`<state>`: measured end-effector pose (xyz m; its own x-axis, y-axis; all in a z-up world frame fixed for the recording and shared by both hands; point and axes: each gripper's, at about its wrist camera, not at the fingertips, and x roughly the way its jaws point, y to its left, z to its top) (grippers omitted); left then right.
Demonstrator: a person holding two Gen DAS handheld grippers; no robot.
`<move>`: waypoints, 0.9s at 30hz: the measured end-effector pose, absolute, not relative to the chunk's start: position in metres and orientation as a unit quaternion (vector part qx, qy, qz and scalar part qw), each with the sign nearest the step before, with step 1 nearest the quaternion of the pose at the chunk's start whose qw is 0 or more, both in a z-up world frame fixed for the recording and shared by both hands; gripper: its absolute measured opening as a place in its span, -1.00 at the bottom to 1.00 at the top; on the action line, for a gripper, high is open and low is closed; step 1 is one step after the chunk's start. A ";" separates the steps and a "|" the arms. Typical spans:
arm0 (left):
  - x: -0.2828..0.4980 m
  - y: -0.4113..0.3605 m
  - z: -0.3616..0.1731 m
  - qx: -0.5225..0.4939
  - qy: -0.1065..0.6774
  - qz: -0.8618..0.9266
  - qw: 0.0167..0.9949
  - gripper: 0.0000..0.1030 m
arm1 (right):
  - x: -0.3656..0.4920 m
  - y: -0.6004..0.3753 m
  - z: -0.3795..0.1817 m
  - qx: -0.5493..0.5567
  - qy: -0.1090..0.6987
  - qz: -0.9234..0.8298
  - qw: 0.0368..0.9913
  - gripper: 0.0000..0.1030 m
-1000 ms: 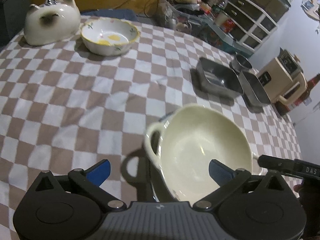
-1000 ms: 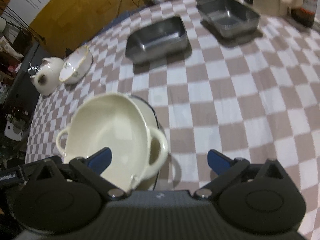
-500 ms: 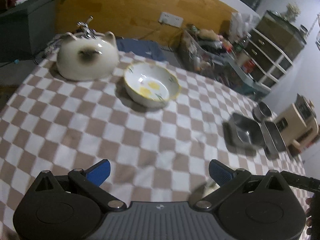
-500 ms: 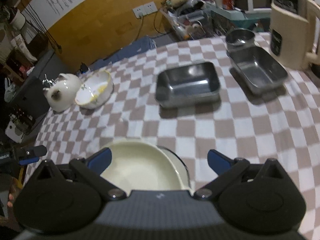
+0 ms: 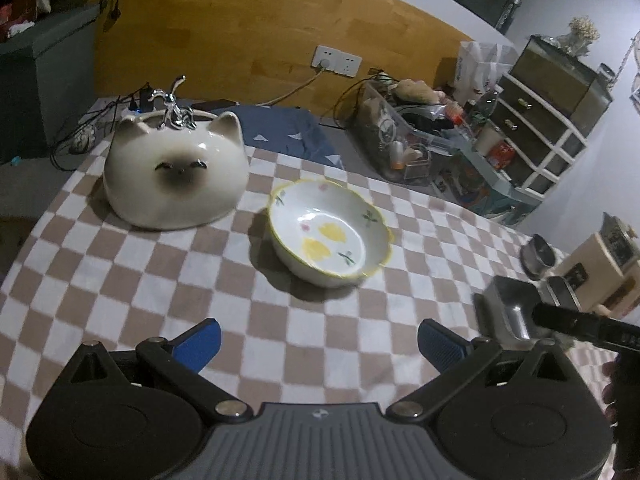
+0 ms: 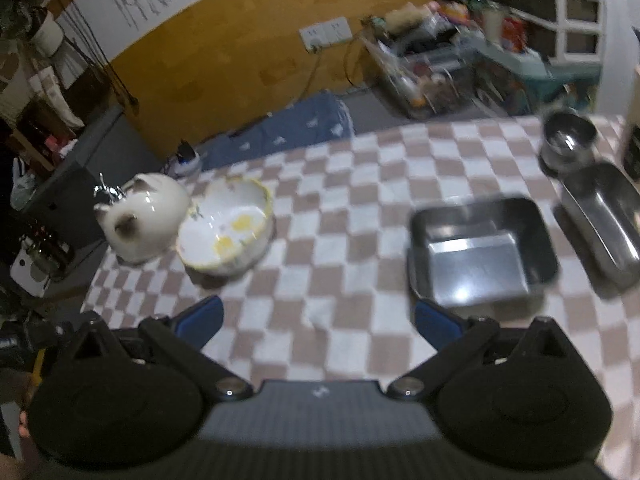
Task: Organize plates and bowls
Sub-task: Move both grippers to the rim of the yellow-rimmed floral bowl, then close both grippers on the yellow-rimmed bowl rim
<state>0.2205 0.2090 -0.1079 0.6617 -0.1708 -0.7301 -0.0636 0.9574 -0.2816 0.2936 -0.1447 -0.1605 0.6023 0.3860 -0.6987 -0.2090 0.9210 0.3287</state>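
At centre frame, the white scalloped ceramic bowl with yellow rim (image 5: 330, 232) is seen upright, mouth upward; the left gripper (image 5: 318, 344) and right gripper (image 6: 318, 322) are held spread, empty; the rectangular steel tray (image 6: 482, 252) is blurred.

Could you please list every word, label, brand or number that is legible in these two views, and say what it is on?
No text reads clearly.
Beige appliance: dark label panel, too small to read.
Right gripper: pale lettering, cut off and blurred.
Packages on shelf unit: blurred.

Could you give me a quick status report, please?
Left gripper open, empty. Right gripper open, empty. Floral bowl upright beside cat dish. Nothing blocking.
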 end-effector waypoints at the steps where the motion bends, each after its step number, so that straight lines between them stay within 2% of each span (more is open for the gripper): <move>1: 0.227 0.211 -0.110 -0.139 0.411 -0.026 0.901 1.00 | 0.297 -0.138 -0.160 0.098 0.401 0.171 0.895 0.99; 7: 0.270 0.231 -0.123 -0.157 0.417 -0.012 0.895 0.95 | 0.330 -0.102 -0.165 0.046 0.379 0.196 0.903 0.99; 9: 0.284 0.238 -0.129 -0.166 0.413 -0.011 0.896 0.72 | 0.341 -0.095 -0.166 0.035 0.375 0.202 0.904 0.99; 11: 0.299 0.242 -0.136 -0.174 0.416 -0.008 0.892 0.32 | 0.355 -0.091 -0.167 0.038 0.376 0.220 0.899 0.99; 14: 0.318 0.252 -0.149 -0.198 0.421 0.000 0.885 0.02 | 0.371 -0.089 -0.170 0.072 0.384 0.234 0.890 0.97; 16: 0.329 0.258 -0.156 -0.212 0.424 -0.002 0.880 -0.06 | 0.387 -0.080 -0.172 0.078 0.393 0.232 0.887 0.85; 18: 0.340 0.260 -0.162 -0.217 0.428 -0.004 0.877 -0.14 | 0.402 -0.071 -0.176 0.072 0.400 0.230 0.884 0.59; 20: 0.350 0.261 -0.168 -0.216 0.432 -0.008 0.876 -0.26 | 0.416 -0.063 -0.182 0.067 0.411 0.228 0.880 0.42; 22: 0.359 0.260 -0.173 -0.213 0.436 -0.013 0.874 -0.29 | 0.426 -0.057 -0.190 0.073 0.423 0.235 0.872 0.21; 24: 0.368 0.258 -0.178 -0.211 0.440 -0.017 0.873 -0.32 | 0.437 -0.051 -0.199 0.075 0.434 0.232 0.867 -0.09; 25: 0.371 0.258 -0.181 -0.209 0.442 -0.020 0.872 -0.36 | 0.440 -0.046 -0.204 0.073 0.438 0.227 0.867 -0.16; 27: 0.378 0.256 -0.185 -0.206 0.446 -0.021 0.871 -0.51 | 0.449 -0.041 -0.212 0.071 0.449 0.217 0.864 -0.47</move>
<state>0.3778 0.2562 -0.1855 0.6006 -0.2202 -0.7686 -0.1469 0.9146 -0.3768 0.4486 -0.0406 -0.2123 0.5037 0.4383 -0.7444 -0.3102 0.8960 0.3177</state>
